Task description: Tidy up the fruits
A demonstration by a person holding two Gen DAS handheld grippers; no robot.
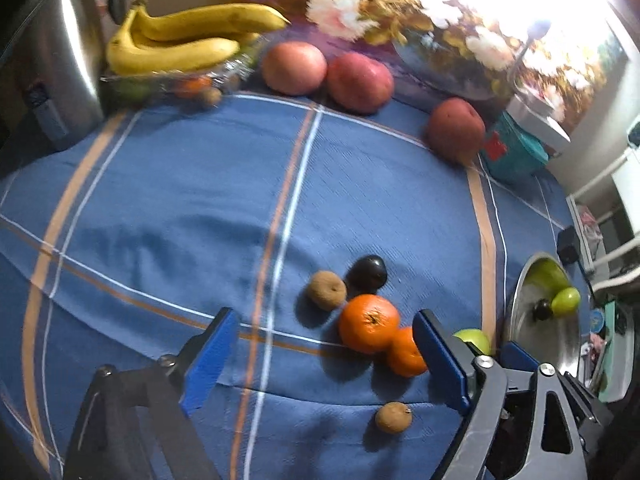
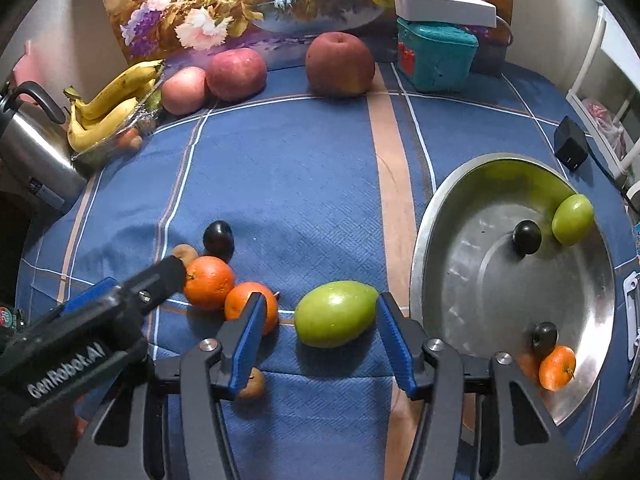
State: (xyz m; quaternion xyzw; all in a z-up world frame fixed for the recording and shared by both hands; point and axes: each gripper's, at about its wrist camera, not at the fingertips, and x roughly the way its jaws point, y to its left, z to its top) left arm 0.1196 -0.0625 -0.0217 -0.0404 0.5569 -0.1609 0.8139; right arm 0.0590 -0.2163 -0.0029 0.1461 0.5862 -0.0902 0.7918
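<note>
A big green fruit (image 2: 336,314) lies on the blue cloth between the fingers of my right gripper (image 2: 322,304), which is open; the right pad is close against it and the left pad stands apart. Beside it a steel bowl (image 2: 416,280) holds a green fruit (image 2: 572,220), two dark plums (image 2: 527,236) and an orange (image 2: 557,367). My left gripper (image 1: 326,360) is open and empty, low over the cloth. Just ahead of it lie two oranges (image 1: 369,323), a dark plum (image 1: 367,274) and a brown fruit (image 1: 326,290). Another brown fruit (image 1: 393,417) sits nearer, by the right finger.
At the back are three large red apples (image 2: 236,74), bananas (image 2: 108,108) on a clear tray, a steel kettle (image 2: 32,152), a teal box (image 2: 436,56) and a floral picture. A black adapter (image 2: 570,148) lies behind the bowl. The cloth's middle is bare.
</note>
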